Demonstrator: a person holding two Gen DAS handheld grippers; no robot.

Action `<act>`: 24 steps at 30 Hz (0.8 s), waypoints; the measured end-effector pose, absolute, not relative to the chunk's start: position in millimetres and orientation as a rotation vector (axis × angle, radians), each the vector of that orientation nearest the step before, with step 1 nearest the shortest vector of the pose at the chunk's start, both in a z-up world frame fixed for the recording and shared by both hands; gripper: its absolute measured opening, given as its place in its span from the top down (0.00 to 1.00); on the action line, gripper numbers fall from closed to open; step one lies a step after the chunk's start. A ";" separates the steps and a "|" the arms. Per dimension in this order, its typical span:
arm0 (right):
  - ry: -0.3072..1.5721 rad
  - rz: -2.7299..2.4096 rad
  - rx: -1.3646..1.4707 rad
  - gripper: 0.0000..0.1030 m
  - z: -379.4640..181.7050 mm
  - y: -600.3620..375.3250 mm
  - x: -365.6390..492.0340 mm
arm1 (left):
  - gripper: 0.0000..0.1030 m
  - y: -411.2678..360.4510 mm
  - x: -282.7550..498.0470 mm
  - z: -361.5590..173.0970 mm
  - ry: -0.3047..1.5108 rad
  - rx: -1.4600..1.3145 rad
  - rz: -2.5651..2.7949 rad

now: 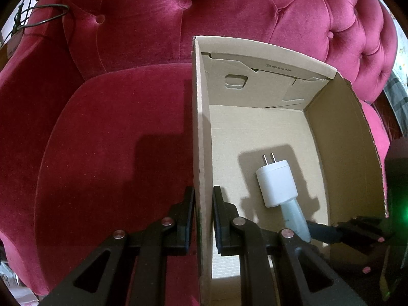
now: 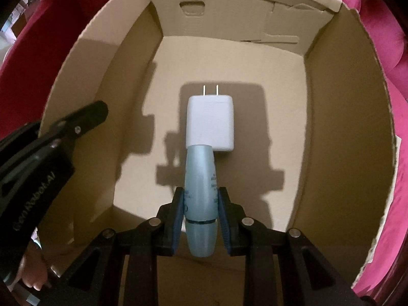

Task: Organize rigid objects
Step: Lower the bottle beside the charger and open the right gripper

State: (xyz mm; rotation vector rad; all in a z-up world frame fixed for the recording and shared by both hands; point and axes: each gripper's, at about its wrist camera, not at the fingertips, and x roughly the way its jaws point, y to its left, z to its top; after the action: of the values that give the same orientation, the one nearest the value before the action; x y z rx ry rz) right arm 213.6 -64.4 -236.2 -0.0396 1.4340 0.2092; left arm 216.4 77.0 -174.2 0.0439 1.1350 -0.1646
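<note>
Directly below my right gripper, clenched on the pale blue plastic bottle, lies the white plug-in charger, probably touching its tip; my left gripper clamps the brown cardboard box wall.

Readable on the left gripper, along its black body: "GenRobot.AI". Small print on the cardboard box and pale blue bottle, too blurred to read.

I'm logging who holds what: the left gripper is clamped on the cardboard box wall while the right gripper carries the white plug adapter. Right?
Not quite. The right gripper carries the pale blue plastic bottle; the white plug adapter lies on the box floor, as the right wrist view shows. The left gripper does clamp the cardboard box wall.
</note>
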 end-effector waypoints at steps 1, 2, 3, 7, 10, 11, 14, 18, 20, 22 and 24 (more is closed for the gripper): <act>1.435 0.208 -0.044 0.73 -237.2 -64.1 213.7 | 0.86 77.1 216.5 -174.0 1.135 0.045 -0.165; 1.438 0.208 -0.047 0.73 -238.3 -64.4 213.0 | 0.86 76.9 216.4 -173.9 1.135 0.045 -0.164; 1.440 0.207 -0.048 0.73 -239.4 -64.3 213.2 | 0.86 76.3 216.3 -174.2 1.135 0.046 -0.164; 1.445 0.209 -0.046 0.73 -242.7 -62.0 213.7 | 0.86 76.6 216.3 -174.1 1.135 0.044 -0.165; 1.446 0.212 -0.045 0.73 -244.1 -60.7 216.1 | 0.86 77.0 216.6 -173.9 1.135 0.044 -0.165; 1.446 0.213 -0.045 0.73 -244.3 -61.1 215.9 | 0.86 77.0 216.5 -174.0 1.135 0.044 -0.165; 1.447 0.215 -0.043 0.73 -246.3 -60.8 215.7 | 0.86 76.9 216.5 -174.2 1.135 0.046 -0.165; 1.447 0.219 -0.044 0.73 -243.9 -63.3 216.7 | 0.86 77.1 216.6 -174.0 1.135 0.045 -0.165; 1.445 0.217 -0.045 0.70 -242.8 -64.0 217.0 | 0.86 77.0 216.6 -173.9 1.135 0.045 -0.165; 1.440 0.216 -0.043 0.66 -239.9 -66.1 216.3 | 0.86 76.9 216.3 -173.7 1.134 0.046 -0.165; 1.434 0.215 -0.049 0.65 -237.5 -67.4 216.2 | 0.86 76.6 215.9 -173.6 1.135 0.044 -0.165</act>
State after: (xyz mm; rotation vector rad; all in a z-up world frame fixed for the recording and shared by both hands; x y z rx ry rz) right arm 216.2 -67.4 -237.5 -0.0487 1.4336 0.2146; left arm 215.9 76.6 -173.6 0.0441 1.1346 -0.1651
